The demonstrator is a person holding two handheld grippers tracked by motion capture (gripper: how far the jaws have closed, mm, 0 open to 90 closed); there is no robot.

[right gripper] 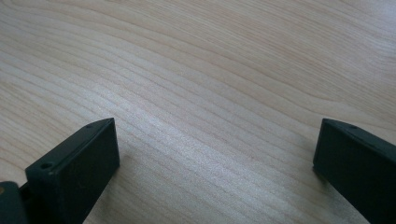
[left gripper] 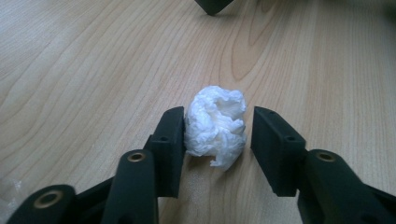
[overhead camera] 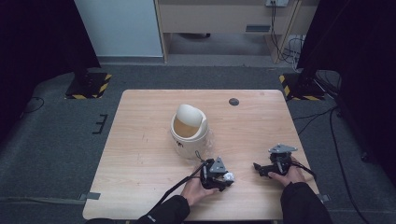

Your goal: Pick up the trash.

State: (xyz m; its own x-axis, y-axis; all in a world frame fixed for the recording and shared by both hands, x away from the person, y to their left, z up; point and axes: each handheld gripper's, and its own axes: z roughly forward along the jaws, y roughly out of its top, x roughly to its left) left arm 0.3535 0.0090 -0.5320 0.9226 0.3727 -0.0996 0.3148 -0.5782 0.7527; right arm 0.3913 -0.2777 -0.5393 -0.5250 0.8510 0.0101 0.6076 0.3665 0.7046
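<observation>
Crumpled white tissue [left gripper: 215, 125] lies on the wooden table [overhead camera: 140, 154] near your edge, a rounded wad with no clear long axis and no writing. Your left gripper [left gripper: 217, 137] brackets it, one jaw touching it, the other just apart. Beyond stands a cream swing-lid bin [overhead camera: 188, 131]; any label is unreadable. Your right gripper [right gripper: 215, 154] rests well apart, jaws wide over bare wood.

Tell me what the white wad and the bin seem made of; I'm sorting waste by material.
The wad looks like tissue paper: matte white, soft crinkled folds. The bin looks like smooth cream plastic with a faint sheen and a moulded swing lid. The table shows a pale wood grain, perhaps laminate.
</observation>
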